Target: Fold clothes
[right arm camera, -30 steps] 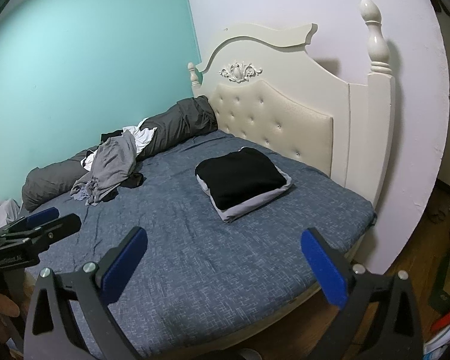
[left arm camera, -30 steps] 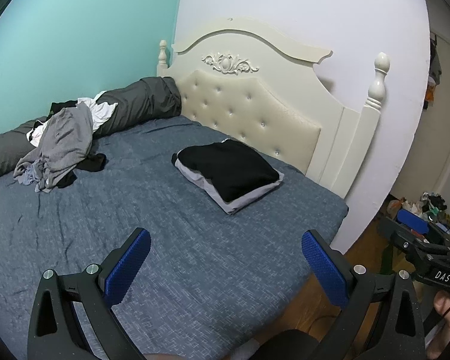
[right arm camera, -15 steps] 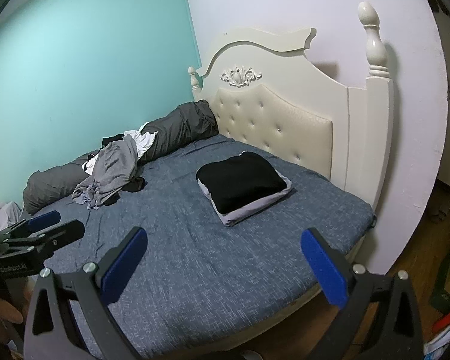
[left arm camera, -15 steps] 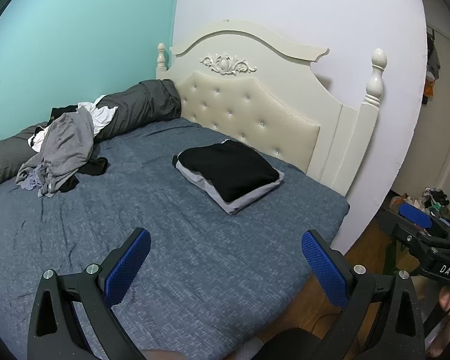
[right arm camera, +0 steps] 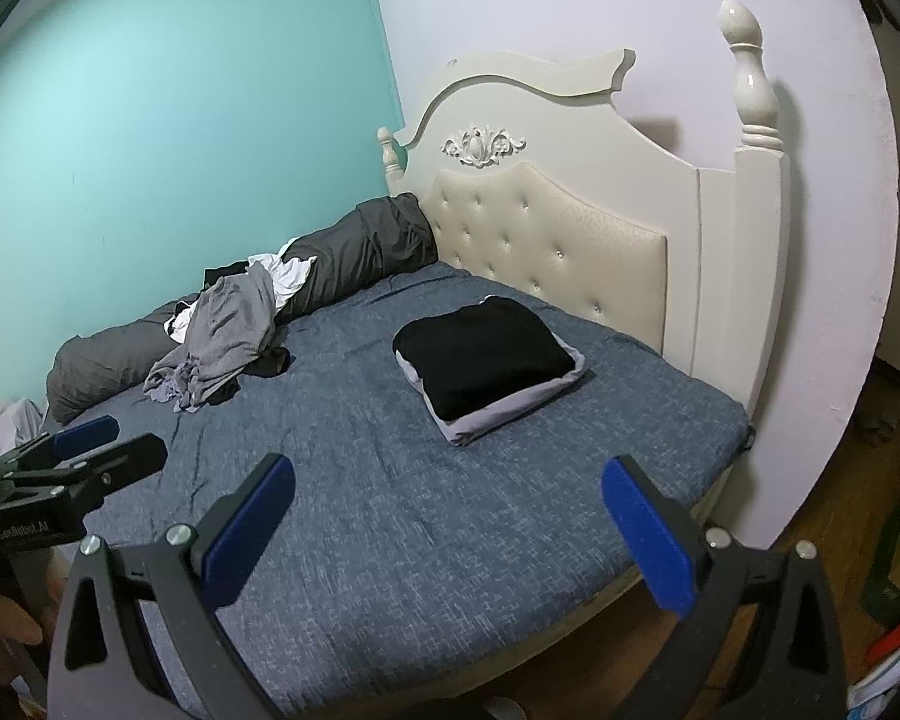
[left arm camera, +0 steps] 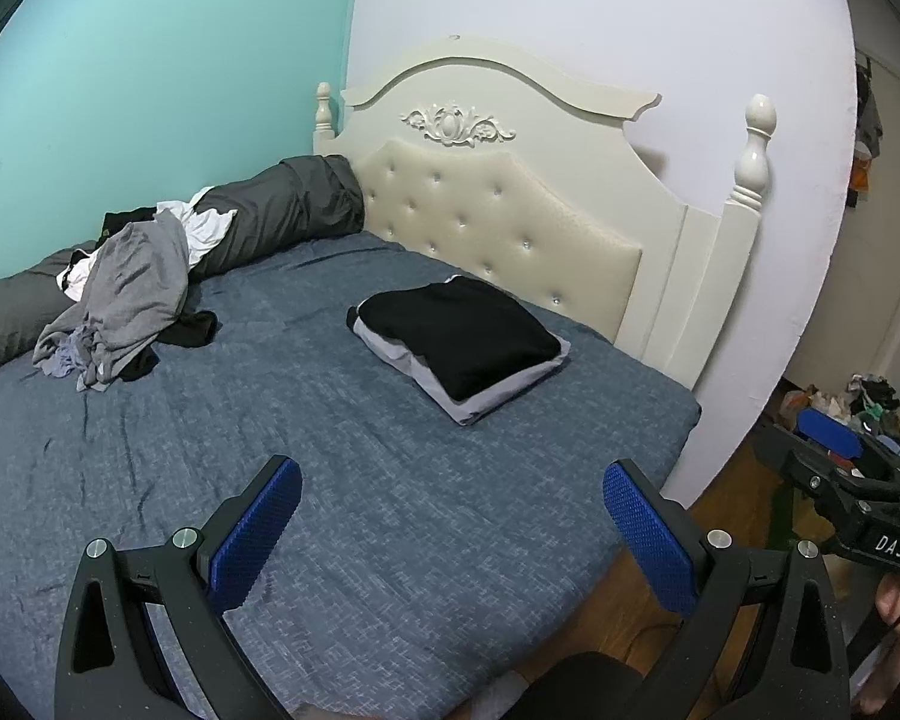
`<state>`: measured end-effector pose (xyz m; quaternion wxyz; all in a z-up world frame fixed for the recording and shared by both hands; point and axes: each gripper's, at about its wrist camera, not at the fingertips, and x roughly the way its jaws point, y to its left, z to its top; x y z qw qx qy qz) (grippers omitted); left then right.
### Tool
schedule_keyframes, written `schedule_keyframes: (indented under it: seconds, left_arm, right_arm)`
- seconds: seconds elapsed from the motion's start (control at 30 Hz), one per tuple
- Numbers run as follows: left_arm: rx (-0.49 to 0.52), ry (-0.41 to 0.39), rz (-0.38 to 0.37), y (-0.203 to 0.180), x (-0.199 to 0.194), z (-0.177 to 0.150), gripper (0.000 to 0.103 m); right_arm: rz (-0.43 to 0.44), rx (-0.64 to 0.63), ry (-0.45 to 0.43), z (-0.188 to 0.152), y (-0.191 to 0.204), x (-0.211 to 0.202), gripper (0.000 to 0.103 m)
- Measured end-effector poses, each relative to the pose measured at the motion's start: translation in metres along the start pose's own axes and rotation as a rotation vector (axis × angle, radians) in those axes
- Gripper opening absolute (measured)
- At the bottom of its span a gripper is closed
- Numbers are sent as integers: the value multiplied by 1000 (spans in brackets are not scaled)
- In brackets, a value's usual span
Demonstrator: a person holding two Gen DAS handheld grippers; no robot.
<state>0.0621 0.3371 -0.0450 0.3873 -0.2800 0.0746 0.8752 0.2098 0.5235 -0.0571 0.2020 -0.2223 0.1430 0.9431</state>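
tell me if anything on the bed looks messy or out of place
Yes: a crumpled heap of unfolded clothes, grey, white and black, spills off the rolled dark duvet onto the blue sheet by the teal wall. The folded stack near the headboard looks tidy.

We read "DAS" on a white label on the right claw (left arm camera: 834, 450) body, seen from the left wrist. The left claw (right arm camera: 84, 444) body carries white lettering, apparently "GenRobot.AI", though it is small.

Both wrist cams face headboard (left arm camera: 510, 228) across bed (right arm camera: 450, 510), well back; views overlap.
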Motion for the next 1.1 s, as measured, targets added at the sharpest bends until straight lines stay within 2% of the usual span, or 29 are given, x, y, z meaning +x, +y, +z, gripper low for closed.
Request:
schedule_keyframes:
  seconds: [1.1]
  left_arm:
    - [6,-10,-10,-1,-4,-1,103]
  right_arm:
    - [1,10,11,-5,0,-1,103]
